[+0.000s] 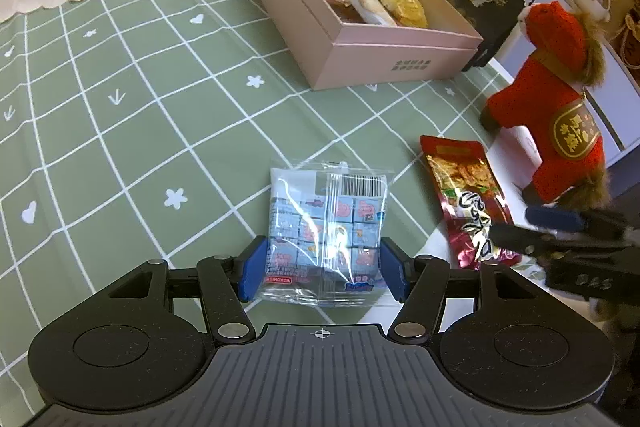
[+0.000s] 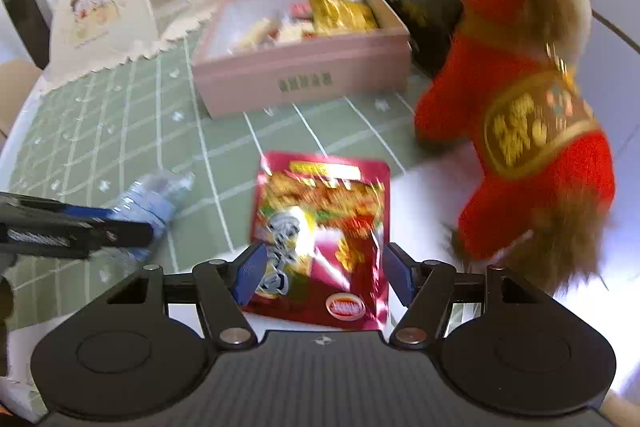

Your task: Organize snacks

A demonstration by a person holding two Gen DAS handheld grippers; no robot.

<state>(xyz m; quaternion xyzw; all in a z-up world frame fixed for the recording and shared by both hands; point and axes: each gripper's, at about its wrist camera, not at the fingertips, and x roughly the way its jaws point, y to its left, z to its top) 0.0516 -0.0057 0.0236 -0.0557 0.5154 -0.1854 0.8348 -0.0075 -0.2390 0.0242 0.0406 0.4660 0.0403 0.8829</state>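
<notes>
Green grid-patterned desk (image 1: pixel 120 131) carries an open pink cardboard box (image 1: pixel 384 59). Your left gripper (image 1: pixel 321 267) straddles a clear packet of blue-wrapped candies (image 1: pixel 326 223), fingers released. Your right gripper (image 2: pixel 326 273) likewise brackets a red foil snack pouch (image 2: pixel 320 235), unclenched.

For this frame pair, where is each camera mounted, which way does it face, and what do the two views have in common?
Left wrist: sits on the left gripper, facing forward over its fingers at the clear candy pack between them; the right gripper shows at right.
Right wrist: sits on the right gripper, facing the red snack pouch between its fingers; the left gripper enters at left.
Shared: both packs, pink box, red plush horse, green tablecloth.
</notes>
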